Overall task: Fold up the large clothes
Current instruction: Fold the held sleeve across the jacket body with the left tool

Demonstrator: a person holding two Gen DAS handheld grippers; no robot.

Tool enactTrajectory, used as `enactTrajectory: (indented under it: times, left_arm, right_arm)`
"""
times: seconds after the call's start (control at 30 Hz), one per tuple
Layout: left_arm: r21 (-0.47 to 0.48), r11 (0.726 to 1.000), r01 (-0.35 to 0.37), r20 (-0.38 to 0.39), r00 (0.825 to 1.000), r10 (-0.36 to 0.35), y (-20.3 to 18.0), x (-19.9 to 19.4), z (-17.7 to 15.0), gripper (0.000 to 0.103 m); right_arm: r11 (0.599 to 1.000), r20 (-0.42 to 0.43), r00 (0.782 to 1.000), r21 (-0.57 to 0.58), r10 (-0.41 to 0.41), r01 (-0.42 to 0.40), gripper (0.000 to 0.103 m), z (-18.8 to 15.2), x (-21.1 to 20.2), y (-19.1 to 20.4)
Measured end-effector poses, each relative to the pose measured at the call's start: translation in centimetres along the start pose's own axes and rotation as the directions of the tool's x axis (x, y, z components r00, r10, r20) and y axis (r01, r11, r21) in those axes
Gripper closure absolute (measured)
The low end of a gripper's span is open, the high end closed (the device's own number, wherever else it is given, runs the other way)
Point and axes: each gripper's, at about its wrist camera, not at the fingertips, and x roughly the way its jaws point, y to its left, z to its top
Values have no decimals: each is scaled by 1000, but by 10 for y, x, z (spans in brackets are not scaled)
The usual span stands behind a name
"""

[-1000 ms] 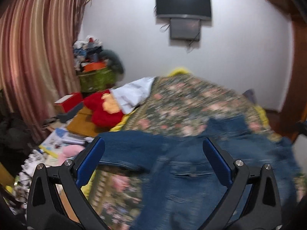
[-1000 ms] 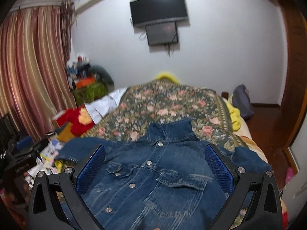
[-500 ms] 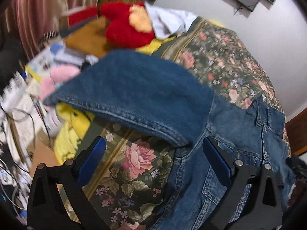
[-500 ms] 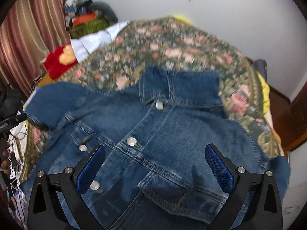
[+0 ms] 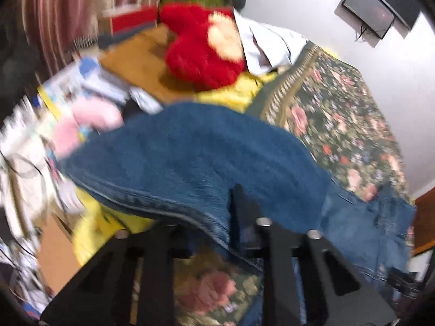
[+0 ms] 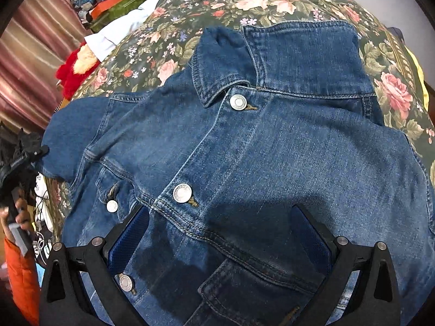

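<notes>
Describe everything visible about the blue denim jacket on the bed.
The blue denim jacket lies front-up on the floral bedspread, collar at the far end, buttoned with silver metal snaps, a chest pocket flap near the camera. Its short sleeve hangs over the bed's edge, where the left claw, having just closed, pinches its hem. The right claw stands open over the chest.

Left tongs (image 5: 217, 217): jaws wide apart a second ago, just closed, now pinched on the hem edge of the denim jacket's sleeve (image 5: 190, 157); view dropped from the wall to the sleeve.

Right tongs (image 6: 220, 233): lowered from above the bed to just over the jacket front (image 6: 258, 149), jaws unchanged in spread, collar and buttons now filling the view.
</notes>
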Motion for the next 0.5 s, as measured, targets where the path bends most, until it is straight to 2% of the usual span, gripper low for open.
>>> enactTrajectory:
  times: [0.13,0.23,0.3,0.4,0.5]
  left_arm:
    - [132,989,-68,124,991,51,-32,-26,12,89]
    - [263,958,-113,260,965,43,-76,-57,13,91]
    - [352,929,-119,324,946,-1,-108,-76,7,91]
    - [469,882,-43,294,949,-110,-153,-85,-11,91]
    - [543,837,69,150,973,-177,-189,-63,-36,91]
  right_arm:
    - [1000,6,1000,0,8,-8,0,-1,-4,0]
    - [1000,20,1000,-6,8,-7,0,-2,-12,0]
    - [1000,40,999,-10,1,-1,0,-4,-22,0]
    - [1000,84,996,-20,-5,7,0,-8,-44,0]
    - [1000,119,993,-21,-5,7,0,-13,-64,-1]
